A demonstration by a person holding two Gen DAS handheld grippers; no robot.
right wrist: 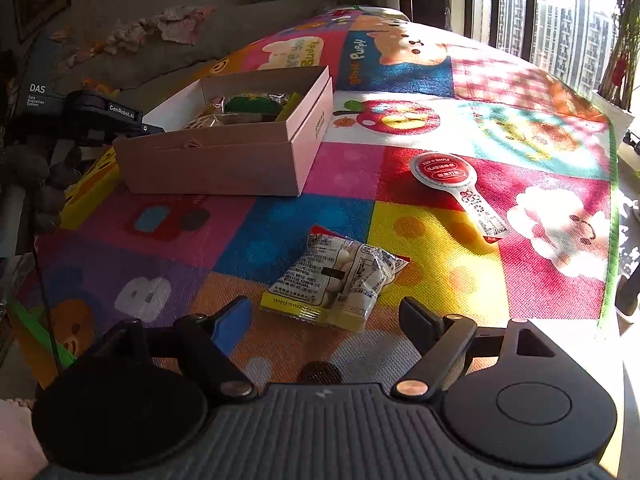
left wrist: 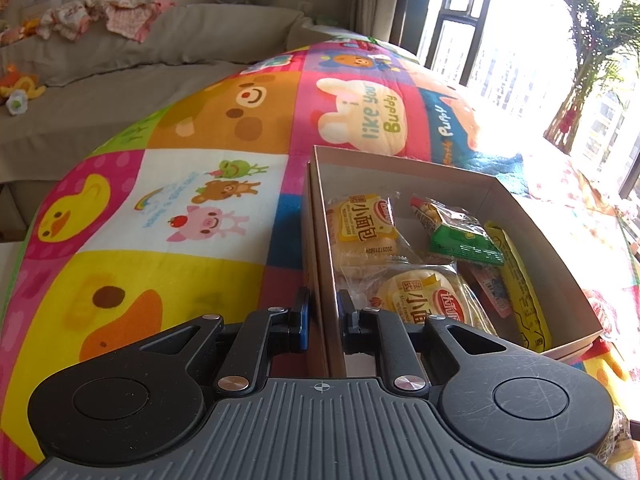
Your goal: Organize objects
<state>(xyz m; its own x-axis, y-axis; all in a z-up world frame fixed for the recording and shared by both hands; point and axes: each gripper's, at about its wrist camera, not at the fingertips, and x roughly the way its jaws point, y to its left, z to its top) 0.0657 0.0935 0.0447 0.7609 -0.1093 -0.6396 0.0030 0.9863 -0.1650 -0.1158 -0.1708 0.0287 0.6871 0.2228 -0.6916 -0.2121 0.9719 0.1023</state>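
Note:
A shallow cardboard box (left wrist: 400,168) sits on a colourful play mat. It holds two small bread packets (left wrist: 364,224), a green snack packet (left wrist: 460,240) and a long yellow packet (left wrist: 520,292). My left gripper (left wrist: 324,318) is shut on the box's near-left wall, one finger outside and one inside. In the right wrist view the same box (right wrist: 224,160) lies at the far left, with the left gripper (right wrist: 156,130) at its corner. My right gripper (right wrist: 326,316) stands open low over the mat. A clear packet of pale snacks (right wrist: 336,280) lies just ahead of its fingertips, untouched.
A red round-topped sachet (right wrist: 444,172) lies on the mat (right wrist: 400,240) to the right of the snack packet. A grey sofa (left wrist: 120,92) with clothes and toys runs along the far left. Windows and a potted plant (left wrist: 592,52) stand at the right.

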